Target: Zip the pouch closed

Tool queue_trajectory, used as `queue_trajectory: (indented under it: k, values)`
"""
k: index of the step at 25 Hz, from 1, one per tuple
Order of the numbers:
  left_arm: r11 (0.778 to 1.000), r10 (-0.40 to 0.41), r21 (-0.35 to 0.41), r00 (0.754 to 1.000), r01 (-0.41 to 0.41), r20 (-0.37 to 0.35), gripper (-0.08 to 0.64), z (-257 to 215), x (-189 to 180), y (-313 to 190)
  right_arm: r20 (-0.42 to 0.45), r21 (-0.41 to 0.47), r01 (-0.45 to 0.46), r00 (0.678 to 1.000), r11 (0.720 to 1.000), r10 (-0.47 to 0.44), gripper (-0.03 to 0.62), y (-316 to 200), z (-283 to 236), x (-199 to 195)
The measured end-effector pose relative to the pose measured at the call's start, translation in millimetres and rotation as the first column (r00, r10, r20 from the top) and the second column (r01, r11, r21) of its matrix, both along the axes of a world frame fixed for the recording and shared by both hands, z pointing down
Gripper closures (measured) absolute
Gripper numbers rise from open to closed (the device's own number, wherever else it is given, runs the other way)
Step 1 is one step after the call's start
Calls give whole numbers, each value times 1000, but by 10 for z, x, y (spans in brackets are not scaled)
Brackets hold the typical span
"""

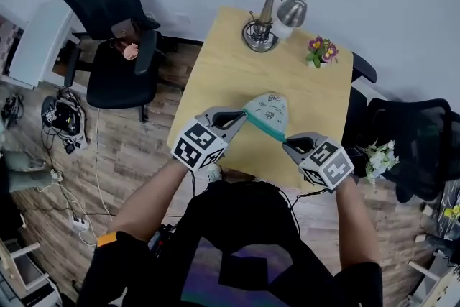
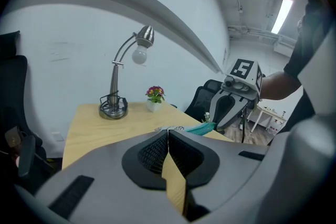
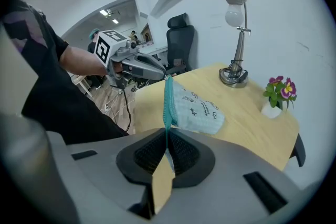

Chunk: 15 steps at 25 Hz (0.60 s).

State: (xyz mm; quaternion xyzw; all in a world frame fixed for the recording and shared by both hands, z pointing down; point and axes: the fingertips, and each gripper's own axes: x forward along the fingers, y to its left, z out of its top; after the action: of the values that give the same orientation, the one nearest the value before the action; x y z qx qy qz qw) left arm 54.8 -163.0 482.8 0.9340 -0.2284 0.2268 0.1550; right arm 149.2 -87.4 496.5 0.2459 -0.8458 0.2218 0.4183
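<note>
Two hand-held grippers stretch a small fabric pouch (image 1: 267, 111) taut between them above the near part of a wooden table (image 1: 215, 61). The left gripper (image 1: 241, 116) has its jaws clenched on one end of the pouch's teal zipper edge. The right gripper (image 1: 290, 142) is clamped on the other end, with the teal band running straight out from between its pads. The pouch is pale mint-white cloth printed with small dark doodles, and its body spreads to the far side of the zipper line, away from the person. Whether the zipper is run shut cannot be made out. Beyond both sets of jaws, near the table's far edge, stand a chrome desk lamp (image 1: 277, 21) and a small flower pot (image 1: 321, 52).
</note>
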Motion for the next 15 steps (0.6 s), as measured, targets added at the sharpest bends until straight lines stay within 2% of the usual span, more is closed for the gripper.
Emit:
queue_trajectory:
  k: [6, 15]
  values:
    - [997, -50, -58, 998, 52, 40, 549, 257, -187, 164, 3, -66, -42, 999, 997, 42, 561, 112, 244, -132]
    - [993, -46, -104, 993, 58, 110, 549, 635, -346, 310, -23, -124, -105, 994, 987, 103, 561, 213, 553, -262]
